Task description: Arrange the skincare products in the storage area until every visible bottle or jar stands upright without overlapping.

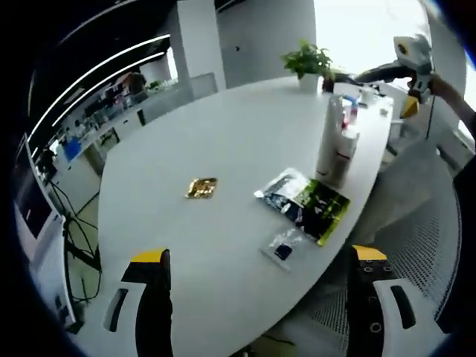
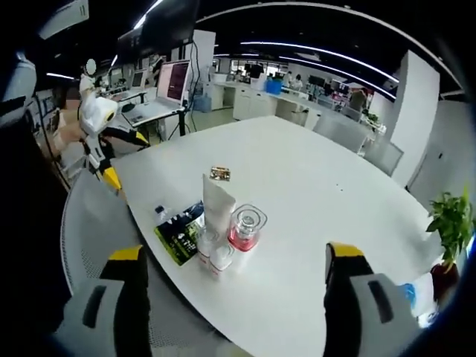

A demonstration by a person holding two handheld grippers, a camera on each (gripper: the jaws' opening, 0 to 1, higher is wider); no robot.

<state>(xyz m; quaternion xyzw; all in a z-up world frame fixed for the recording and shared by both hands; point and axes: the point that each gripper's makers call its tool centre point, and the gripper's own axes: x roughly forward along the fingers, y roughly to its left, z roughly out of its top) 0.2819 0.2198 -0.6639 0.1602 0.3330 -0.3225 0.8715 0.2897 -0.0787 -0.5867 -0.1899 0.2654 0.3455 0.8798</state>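
white tube (image 2: pixel 217 202), pink-filled clear jar (image 2: pixel 245 227) upright, clustered near table (image 2: pixel 312 193) edge; both claws released.

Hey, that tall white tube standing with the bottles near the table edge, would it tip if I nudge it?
Probably. The white tube is tall and narrow on its cap, so a high push would likely topple it. The pink jar stands close beside it and might catch it or get knocked.

Near my edge of the white table (image 2: pixel 312 201), the skincare products stand upright in a tight cluster: a tall white tube (image 2: pixel 216 204), a clear jar (image 2: pixel 245 227) with pink content, and two small white bottles (image 2: pixel 212 253) with red bands, touching each other.
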